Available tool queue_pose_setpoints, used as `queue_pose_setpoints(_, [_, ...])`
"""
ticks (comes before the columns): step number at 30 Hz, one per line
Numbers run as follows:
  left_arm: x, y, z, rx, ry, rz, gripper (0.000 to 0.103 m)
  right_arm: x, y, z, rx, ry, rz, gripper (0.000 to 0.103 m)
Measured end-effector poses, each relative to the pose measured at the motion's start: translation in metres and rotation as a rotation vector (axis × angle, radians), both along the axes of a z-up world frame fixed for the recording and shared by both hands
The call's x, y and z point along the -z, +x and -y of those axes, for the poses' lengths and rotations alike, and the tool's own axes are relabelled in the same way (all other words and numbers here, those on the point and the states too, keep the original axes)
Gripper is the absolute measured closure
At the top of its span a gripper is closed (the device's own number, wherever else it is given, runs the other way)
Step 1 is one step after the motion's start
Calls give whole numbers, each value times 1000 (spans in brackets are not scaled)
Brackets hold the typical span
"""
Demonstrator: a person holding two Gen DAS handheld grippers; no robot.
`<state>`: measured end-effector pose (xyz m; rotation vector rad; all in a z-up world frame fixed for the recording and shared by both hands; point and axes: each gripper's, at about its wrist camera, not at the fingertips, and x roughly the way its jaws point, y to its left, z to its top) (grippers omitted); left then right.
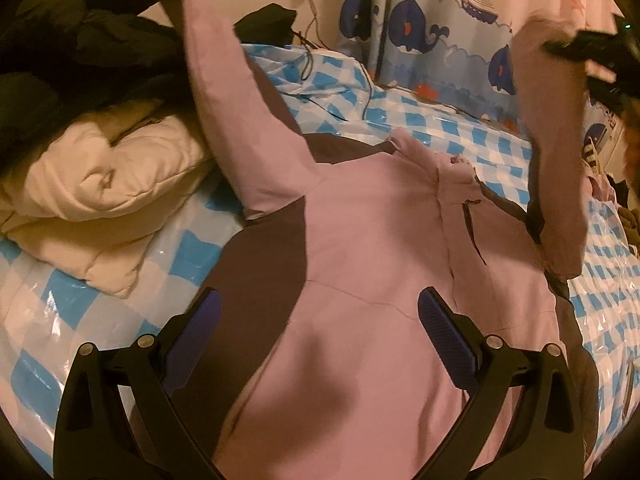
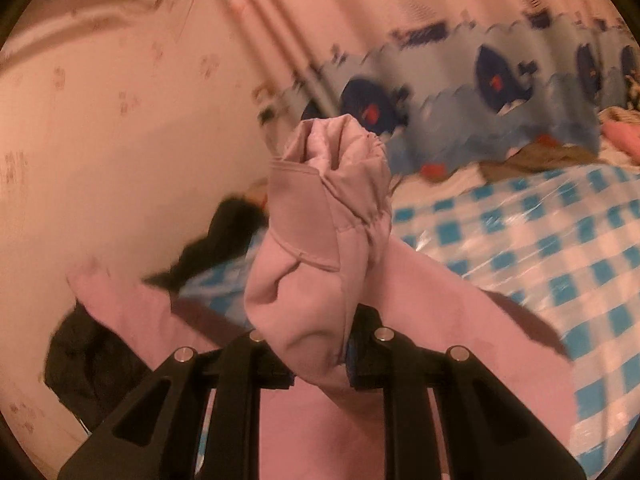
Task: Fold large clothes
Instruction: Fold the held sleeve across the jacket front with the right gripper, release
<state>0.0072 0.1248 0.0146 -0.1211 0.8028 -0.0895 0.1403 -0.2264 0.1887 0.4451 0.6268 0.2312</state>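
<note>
The pink jacket [image 1: 372, 248] lies on the bed [image 1: 460, 128], long axis running 6 to 12 from the spread, empty left tongs [image 1: 320, 340]. At 2, right tongs [image 2: 320, 364] grip its cuff [image 2: 320, 220], nearer for folding the sleeve in.

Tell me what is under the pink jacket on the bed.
Under the pink jacket lies a dark brown cloth, showing along its edges, on the blue-checked plastic cover. Whatever lies beneath the jacket's middle is covered and cannot be seen.
</note>
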Motion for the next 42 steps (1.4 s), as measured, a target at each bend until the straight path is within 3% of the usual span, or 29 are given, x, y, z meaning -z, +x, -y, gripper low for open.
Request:
queue_pose_setpoints(11, [-4, -4, -47, -55, -61, -6, 8, 102, 23, -115, -107, -99, -144, 84])
queue_pose_setpoints(21, [-2, -2, -65, -85, -95, -21, 8, 185, 28, -158, -136, -163, -267, 84])
queue_pose_setpoints(29, [2, 1, -62, -76, -83, -33, 8, 227, 25, -190, -193, -244, -327, 80])
queue_pose_setpoints(32, [3, 3, -60, -72, -81, -38, 8, 241, 30, -194, -217, -216, -386, 59])
queue_pose_setpoints(34, [4, 3, -57, -69, -78, -40, 8, 239, 28, -202, -276, -188, -381, 17])
queue_pose_setpoints(38, [5, 5, -55, -63, -76, -45, 8, 213, 7, -210, -377, -173, -329, 16])
queue_pose_setpoints(40, [5, 5, -55, -61, -78, -44, 8, 193, -7, -194, -344, -176, -263, 16])
queue_pose_setpoints(42, [4, 4, -56, -62, -81, -42, 8, 174, -21, -153, -236, -186, -212, 16])
